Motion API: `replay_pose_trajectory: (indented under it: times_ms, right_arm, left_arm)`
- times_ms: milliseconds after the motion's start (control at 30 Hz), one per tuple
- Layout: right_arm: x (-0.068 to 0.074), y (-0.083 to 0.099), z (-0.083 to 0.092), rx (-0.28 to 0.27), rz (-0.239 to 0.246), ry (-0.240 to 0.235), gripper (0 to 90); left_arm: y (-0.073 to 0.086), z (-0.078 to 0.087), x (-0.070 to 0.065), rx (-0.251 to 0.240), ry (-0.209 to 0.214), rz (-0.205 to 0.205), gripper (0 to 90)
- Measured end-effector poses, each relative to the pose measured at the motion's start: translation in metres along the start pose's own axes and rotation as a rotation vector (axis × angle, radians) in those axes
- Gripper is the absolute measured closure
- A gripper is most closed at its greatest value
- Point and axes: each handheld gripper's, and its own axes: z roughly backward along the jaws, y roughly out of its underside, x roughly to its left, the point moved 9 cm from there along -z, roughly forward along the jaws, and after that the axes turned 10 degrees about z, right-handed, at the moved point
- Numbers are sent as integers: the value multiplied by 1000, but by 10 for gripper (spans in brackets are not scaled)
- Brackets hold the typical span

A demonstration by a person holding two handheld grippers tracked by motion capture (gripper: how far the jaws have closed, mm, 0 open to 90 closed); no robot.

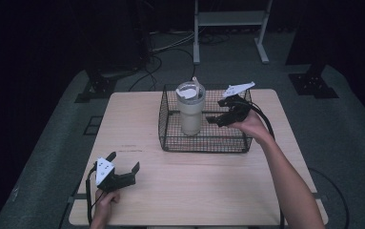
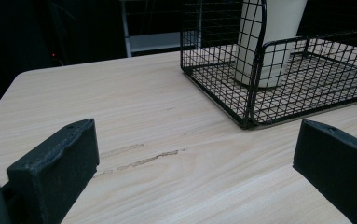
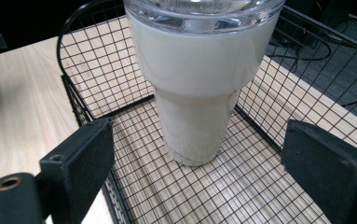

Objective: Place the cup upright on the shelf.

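Observation:
A cream tumbler with a clear lid stands upright inside a black wire basket at the far middle of the wooden table. My right gripper hovers over the basket's right half, open, aimed at the tumbler and a little short of it. In the right gripper view the cup stands between and beyond the two spread jaws. My left gripper rests open near the table's front left corner, holding nothing. In the left gripper view the basket and tumbler lie ahead to the right.
The light wooden table has bare room in front of and left of the basket. A faint scratch mark shows on the wood. Stands, a metal frame and cables sit on the dark floor beyond the table.

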Motion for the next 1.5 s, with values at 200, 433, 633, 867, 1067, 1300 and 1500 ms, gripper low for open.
replay_pose_trajectory:
  times_ms: [200, 433, 633, 867, 1067, 1300, 1500]
  right_arm:
    - [4, 0, 15, -16, 8, 7, 91]
    - [6, 3, 26, -29, 7, 11, 91]
    - [8, 11, 32, -28, 6, 11, 92]
    - [12, 16, 44, -37, 8, 15, 92]
    - [18, 15, 55, -47, 21, 11, 92]
    - [22, 19, 65, -53, 30, 18, 92]
    - [27, 24, 73, -58, 30, 16, 91]
  left_arm:
    - [0, 0, 0, 0, 0, -1, 0]
    - [0, 0, 0, 0, -1, -2, 0]
    - [0, 0, 0, 1, -1, -2, 0]
    - [0, 0, 0, 1, -2, -4, 0]
    - [0, 0, 0, 1, -3, -4, 0]
    - [0, -1, 0, -1, -2, -3, 0]
    - [0, -1, 0, 0, -4, -6, 0]
